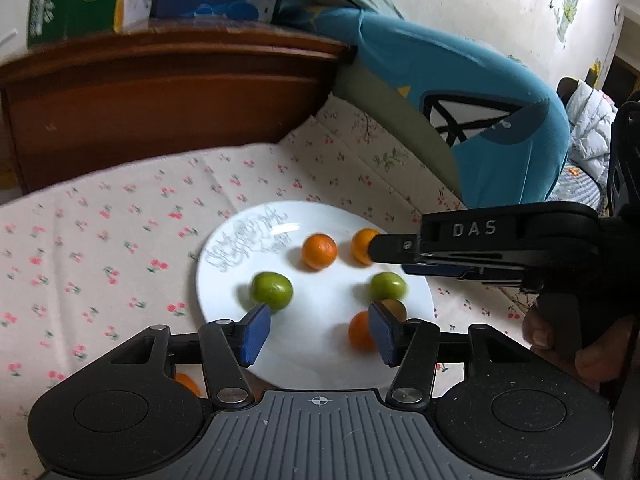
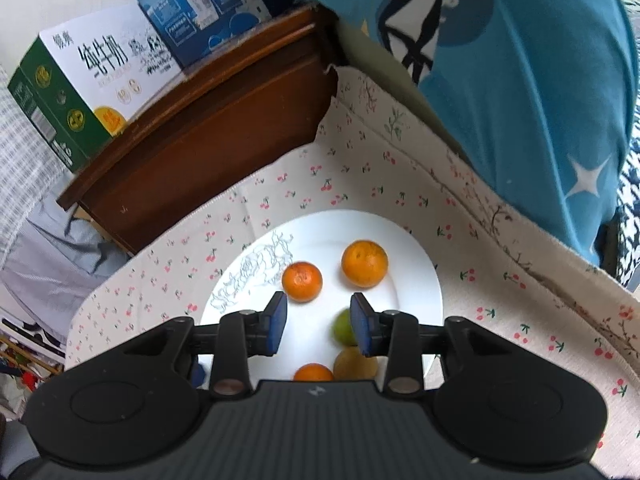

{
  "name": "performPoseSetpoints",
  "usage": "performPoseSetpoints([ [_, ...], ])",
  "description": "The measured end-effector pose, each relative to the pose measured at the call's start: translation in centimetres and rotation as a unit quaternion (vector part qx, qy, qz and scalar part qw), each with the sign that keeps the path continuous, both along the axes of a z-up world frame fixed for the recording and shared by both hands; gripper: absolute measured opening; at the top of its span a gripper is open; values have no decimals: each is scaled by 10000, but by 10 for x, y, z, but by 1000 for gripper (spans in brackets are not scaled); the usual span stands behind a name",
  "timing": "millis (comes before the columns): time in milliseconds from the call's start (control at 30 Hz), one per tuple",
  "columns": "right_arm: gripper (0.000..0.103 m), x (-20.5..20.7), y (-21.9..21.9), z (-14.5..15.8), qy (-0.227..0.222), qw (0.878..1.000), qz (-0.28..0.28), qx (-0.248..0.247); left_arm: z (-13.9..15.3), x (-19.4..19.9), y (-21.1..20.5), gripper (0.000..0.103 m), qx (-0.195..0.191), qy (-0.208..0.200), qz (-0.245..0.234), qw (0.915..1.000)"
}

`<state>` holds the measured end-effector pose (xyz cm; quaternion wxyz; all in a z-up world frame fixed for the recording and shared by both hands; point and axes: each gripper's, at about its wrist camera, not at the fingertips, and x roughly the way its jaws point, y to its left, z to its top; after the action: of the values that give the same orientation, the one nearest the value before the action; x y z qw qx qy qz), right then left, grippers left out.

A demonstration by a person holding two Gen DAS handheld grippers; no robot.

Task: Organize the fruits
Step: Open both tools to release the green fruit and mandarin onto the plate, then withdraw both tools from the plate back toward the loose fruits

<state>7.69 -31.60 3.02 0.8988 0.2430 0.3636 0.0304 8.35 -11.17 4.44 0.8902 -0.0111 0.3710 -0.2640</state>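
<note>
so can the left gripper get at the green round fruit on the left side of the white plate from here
Probably yes. The left gripper is open, and the green round fruit lies just past its left finger on the white plate, with nothing between; a slight leftward shift would centre it.

2 near wrist views, shared plate (image 1: 224, 256)

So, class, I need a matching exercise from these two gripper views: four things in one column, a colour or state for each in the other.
Things:
1. plate
2. nightstand
3. left gripper
4. cloth

Descriptions:
a. open, empty
b. cherry print
c. white, bearing fruit
d. brown wood, cartons on top

Pairs: 1-c, 2-d, 3-a, 4-b
</note>
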Motion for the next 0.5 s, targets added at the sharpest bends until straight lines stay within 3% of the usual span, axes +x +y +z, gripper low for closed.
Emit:
performPoseSetpoints([
  [67,36,-2,-2,3,-51,10000,-34,47,6,-2,3,56,92,-59,46,9999],
  [167,36,-6,-1,7,-88,9999,-75,15,14,-6,11,71,118,-123,163,9997],
  [500,38,-29,8,15,-133,9998,-91,-100,26,-22,39,72,205,-208,447,9986],
])
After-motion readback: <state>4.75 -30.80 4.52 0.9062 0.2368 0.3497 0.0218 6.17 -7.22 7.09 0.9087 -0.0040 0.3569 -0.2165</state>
